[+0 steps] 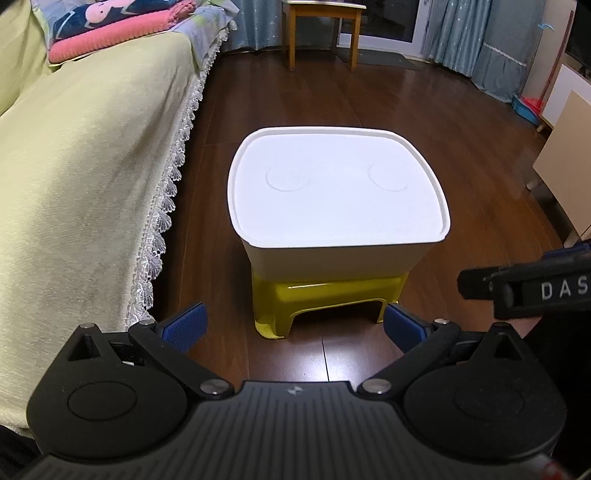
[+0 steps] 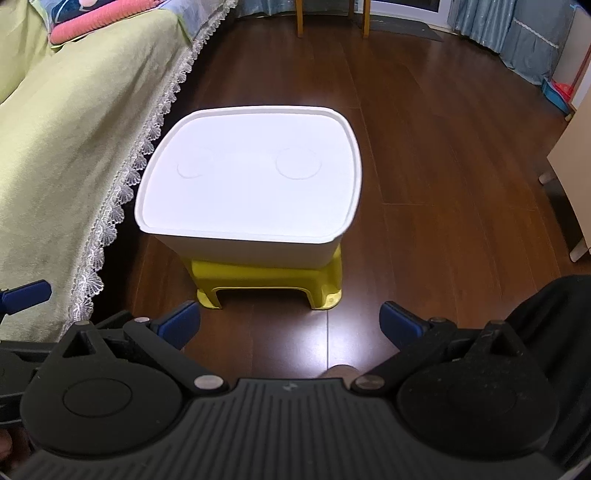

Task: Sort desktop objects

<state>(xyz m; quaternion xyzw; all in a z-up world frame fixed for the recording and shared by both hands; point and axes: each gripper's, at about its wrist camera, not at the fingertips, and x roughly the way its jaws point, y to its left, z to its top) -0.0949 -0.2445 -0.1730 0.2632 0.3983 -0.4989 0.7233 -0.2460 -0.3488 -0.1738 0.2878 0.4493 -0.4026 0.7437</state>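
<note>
White bin [image 1: 338, 192] w/ lid [image 2: 251, 173] on, sits on yellow stool [image 1: 325, 306], centre of wood floor [image 1: 461, 129]. Lid fully covers the rim, so contents can't be seen. Lid top bare, two round moulded marks on it, one toward left edge, one toward right. Stool feet show under bin's near edge; bin overhangs stool on all visible sides.

L gripper [image 1: 295, 326] released, blue pads [image 1: 184, 326] spread wide, nothing between them, held short of the stool, not touching it. R gripper [image 2: 291, 325] likewise released, pads [image 2: 400, 325] wide apart, empty, near stool's front, apart from it.

Sofa [image 1: 81, 155] w/ lace-edged cover runs along left of bin, close but apart. Folded blankets [image 1: 110, 26] on sofa's far end. Wooden stool [image 1: 321, 22] at far side of floor, well apart from bin.
</note>
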